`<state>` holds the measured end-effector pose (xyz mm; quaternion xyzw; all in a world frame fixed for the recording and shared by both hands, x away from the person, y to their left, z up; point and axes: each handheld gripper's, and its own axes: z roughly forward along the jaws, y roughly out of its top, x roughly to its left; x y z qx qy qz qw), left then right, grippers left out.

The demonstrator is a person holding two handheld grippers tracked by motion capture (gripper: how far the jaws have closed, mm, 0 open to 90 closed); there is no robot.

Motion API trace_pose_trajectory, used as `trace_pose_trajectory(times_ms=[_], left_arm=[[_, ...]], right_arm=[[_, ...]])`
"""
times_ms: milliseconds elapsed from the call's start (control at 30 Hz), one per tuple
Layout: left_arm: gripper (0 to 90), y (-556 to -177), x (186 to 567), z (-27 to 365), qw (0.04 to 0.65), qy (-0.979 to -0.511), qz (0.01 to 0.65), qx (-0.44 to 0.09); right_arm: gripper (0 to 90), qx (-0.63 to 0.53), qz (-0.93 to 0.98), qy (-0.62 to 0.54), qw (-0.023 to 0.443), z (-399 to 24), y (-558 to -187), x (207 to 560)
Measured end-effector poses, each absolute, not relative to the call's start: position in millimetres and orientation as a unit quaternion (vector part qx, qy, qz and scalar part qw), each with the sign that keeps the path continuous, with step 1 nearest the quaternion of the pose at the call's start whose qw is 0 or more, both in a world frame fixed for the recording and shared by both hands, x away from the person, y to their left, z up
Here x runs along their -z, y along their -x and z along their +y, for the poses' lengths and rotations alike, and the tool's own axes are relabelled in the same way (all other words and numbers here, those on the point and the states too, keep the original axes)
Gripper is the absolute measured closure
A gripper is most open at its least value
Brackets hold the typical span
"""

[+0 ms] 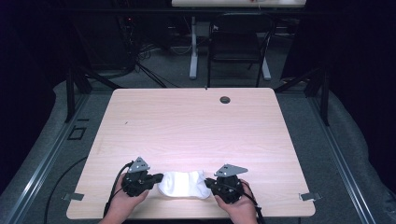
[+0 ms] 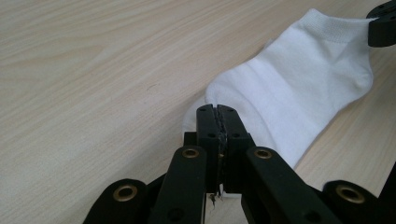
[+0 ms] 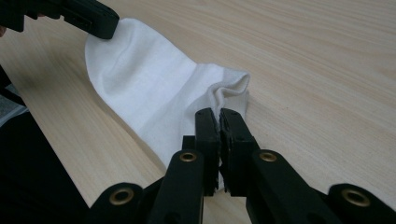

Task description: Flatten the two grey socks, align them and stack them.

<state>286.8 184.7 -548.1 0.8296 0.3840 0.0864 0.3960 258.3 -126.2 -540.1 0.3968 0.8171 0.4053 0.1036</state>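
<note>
A white ankle sock (image 1: pixel 183 185) lies flat near the front edge of the light wooden table (image 1: pixel 196 121), between my two grippers. My left gripper (image 1: pixel 159 178) is at the sock's left end. In the left gripper view its jaws (image 2: pixel 218 112) are pressed together on the toe end of the sock (image 2: pixel 299 84), and a sliver of white cloth shows between them. My right gripper (image 1: pixel 208 183) is at the other end. In the right gripper view it (image 3: pixel 218 116) is shut on the bunched cuff edge of the sock (image 3: pixel 144 84). Each gripper view also catches the other gripper, the right gripper (image 2: pixel 383 23) and the left gripper (image 3: pixel 93 18).
A round cable hole (image 1: pixel 225 99) sits near the table's far edge. Beyond the table stand a black chair (image 1: pixel 238 42) and the white leg of another desk (image 1: pixel 194 56). Cables run over the grey floor at the left (image 1: pixel 70 172).
</note>
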Motion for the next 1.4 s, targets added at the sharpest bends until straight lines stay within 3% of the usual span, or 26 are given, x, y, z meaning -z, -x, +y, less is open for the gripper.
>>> trace_pose_trajectory(times_ms=[800,933,1133,1400], left_arm=[[87.7,-294,566,180,0.37,-0.837,0.391,-0.091],[76.1,-292,563,182,0.392,-0.829,0.389,-0.088],[67.4,-284,551,178,0.416,-0.826,0.367,-0.098],[61.0,-279,563,167,0.39,-0.849,0.346,-0.088]], right_arm=[[85.8,-0.38,0.822,-0.411,0.106,-128,-270,559],[74.6,-0.386,0.816,-0.415,0.112,-131,-270,559],[70.5,-0.413,0.807,-0.396,0.149,-127,-261,547],[63.1,-0.392,0.838,-0.358,0.125,-108,-261,561]])
